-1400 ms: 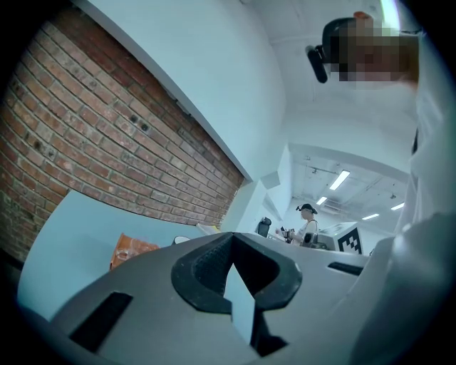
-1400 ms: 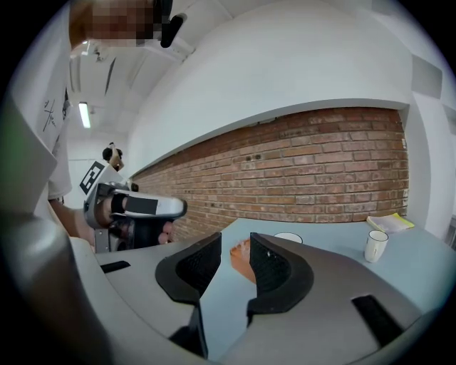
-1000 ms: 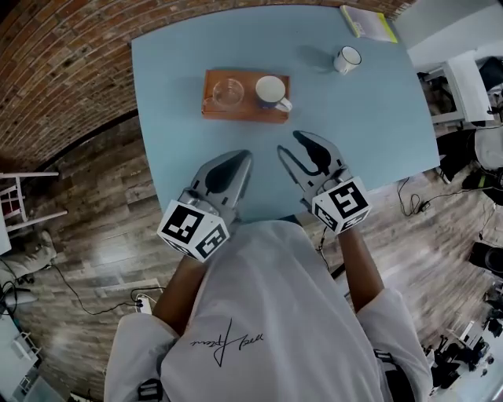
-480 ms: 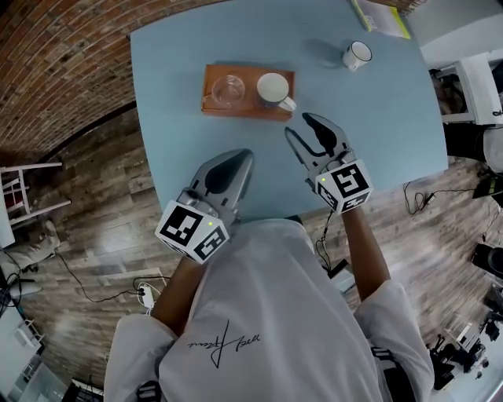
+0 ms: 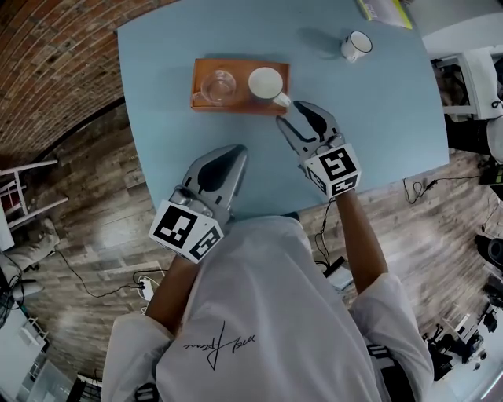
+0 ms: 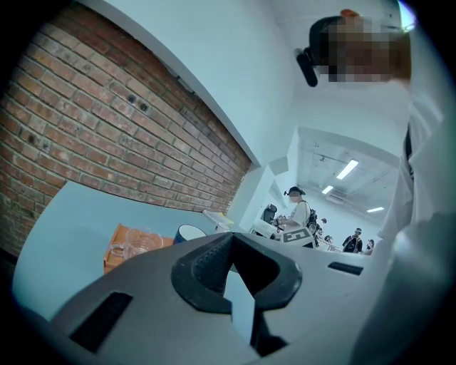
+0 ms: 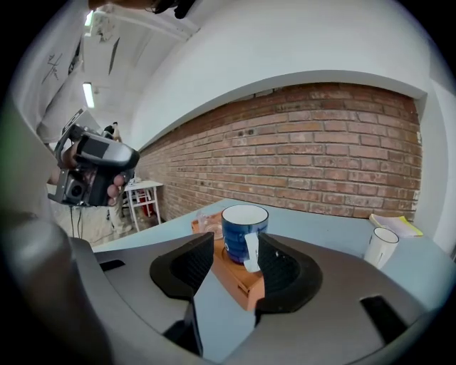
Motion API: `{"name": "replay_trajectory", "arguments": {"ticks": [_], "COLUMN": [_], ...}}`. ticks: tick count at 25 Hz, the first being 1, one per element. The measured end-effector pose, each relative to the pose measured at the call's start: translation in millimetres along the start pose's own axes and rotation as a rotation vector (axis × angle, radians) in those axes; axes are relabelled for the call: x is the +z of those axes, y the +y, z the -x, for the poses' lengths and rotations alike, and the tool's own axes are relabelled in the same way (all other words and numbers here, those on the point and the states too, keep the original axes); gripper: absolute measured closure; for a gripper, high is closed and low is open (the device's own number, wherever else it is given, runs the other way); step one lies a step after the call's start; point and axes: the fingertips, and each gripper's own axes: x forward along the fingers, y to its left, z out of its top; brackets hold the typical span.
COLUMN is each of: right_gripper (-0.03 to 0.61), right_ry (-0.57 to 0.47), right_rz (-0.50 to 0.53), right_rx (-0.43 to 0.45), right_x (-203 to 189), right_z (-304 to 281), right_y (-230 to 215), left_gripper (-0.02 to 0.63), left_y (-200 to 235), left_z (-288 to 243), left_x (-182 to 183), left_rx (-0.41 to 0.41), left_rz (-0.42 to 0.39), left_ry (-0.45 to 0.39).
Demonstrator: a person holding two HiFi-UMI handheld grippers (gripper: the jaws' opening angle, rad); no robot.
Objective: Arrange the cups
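A wooden tray point(image 5: 240, 104) lies on the blue table point(image 5: 377, 118) and carries a clear glass cup point(image 5: 218, 85) and a blue mug point(image 5: 267, 82) with a white inside. A white mug point(image 5: 355, 45) stands apart at the far right. My right gripper point(image 5: 296, 118) is open just short of the blue mug's handle; its jaws have just been opening, with nothing between them. In the right gripper view the blue mug point(image 7: 244, 227) stands straight ahead of the right gripper point(image 7: 234, 262). My left gripper point(image 5: 234, 151) is shut and empty near the table's front edge.
A yellow-green book point(image 5: 385, 12) lies at the far right corner. Brick wall and wooden floor surround the table. A hand holding a camera point(image 7: 92, 173) shows at the left of the right gripper view. Cables lie on the floor at the right point(image 5: 416, 192).
My right gripper has moved forward towards the tray, close to the blue mug's handle, and its jaws stand a little wider. The left gripper has stayed put, still shut.
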Motion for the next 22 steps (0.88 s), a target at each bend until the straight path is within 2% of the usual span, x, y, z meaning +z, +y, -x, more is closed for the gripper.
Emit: {"name": "replay_trajectory", "arguments": {"ticks": [4, 9, 14, 22], "right_gripper": [0.41, 0.41, 0.41, 0.411], "right_ry": [0.029, 0.039, 0.047, 0.049], "right_rz": [-0.025, -0.009, 0.001, -0.008], "right_rx": [0.029, 0.042, 0.08, 0.092], "right_x": [-14, -20, -24, -30], "right_z": [-8, -20, -29, -39], "right_y": [-4, -10, -14, -13], "left_gripper": [0.604, 0.604, 0.604, 0.604], "left_y": [7, 21, 28, 41], "left_z": [-1, 2, -2, -7], "left_x": [-2, -12, -12, -12], "left_rx": [0.017, 0.045, 0.066, 0.072], "left_rz": [0.002, 0.014, -0.025, 0.011], "left_ry": [0.014, 0.044, 0.062, 0.062]}}
